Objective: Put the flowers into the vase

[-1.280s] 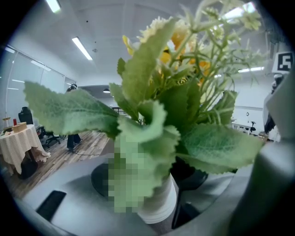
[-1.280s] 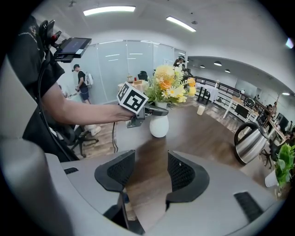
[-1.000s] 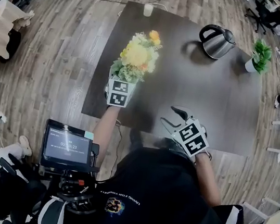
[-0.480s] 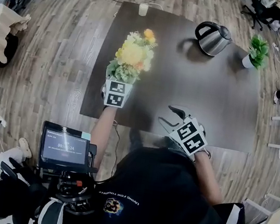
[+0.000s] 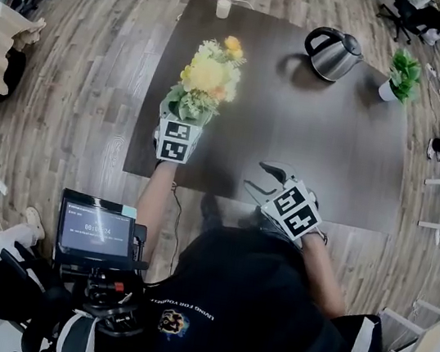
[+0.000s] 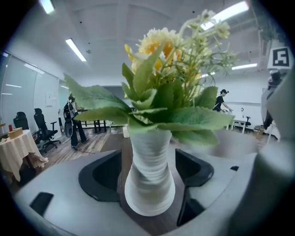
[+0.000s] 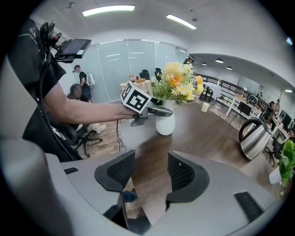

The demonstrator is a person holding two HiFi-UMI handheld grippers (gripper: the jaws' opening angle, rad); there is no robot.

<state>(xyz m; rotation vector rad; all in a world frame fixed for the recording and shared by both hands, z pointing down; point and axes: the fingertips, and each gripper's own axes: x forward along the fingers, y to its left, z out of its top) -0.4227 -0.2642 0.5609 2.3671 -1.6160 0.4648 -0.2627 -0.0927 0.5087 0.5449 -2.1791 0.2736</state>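
1 vase point(image 6: 150, 182), 1 kettle point(image 5: 332, 54) (1 plant point(image 5: 403, 74))

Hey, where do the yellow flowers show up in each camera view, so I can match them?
Head view: flowers upper left of centre, over the dark table's left side.
Left gripper view: top centre, large, rising from the white vase.
Right gripper view: upper centre, far across the tabletop.
Shared landmark: the dark table, in all three.

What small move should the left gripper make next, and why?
Probably draw the left gripper straight back: the flowers already sit in the vase, which stands on the table, and the jaws, just opened, stand clear of it.
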